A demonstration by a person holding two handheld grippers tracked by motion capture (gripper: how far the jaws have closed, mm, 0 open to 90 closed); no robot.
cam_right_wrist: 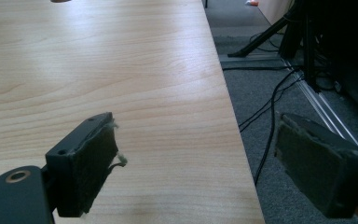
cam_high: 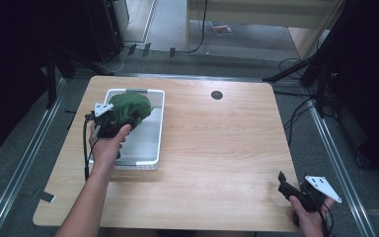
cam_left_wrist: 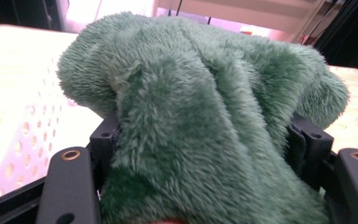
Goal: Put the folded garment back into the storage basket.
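High view showed the left gripper (cam_high: 109, 120) clamped on a green plush cloth (cam_high: 131, 107) over the white basket (cam_high: 159, 129) near the worktop's left edge, likely for loading, while the right gripper (cam_high: 290, 190) waited wide open and empty at the near right corner.

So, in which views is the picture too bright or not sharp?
Left gripper view: the white basket and the table behind the green plush cloth are washed out, the nearest fur slightly soft. High view: dim, dark surroundings, light sheen on the basket floor. Right gripper view: even light, jaw pads a little blurred.
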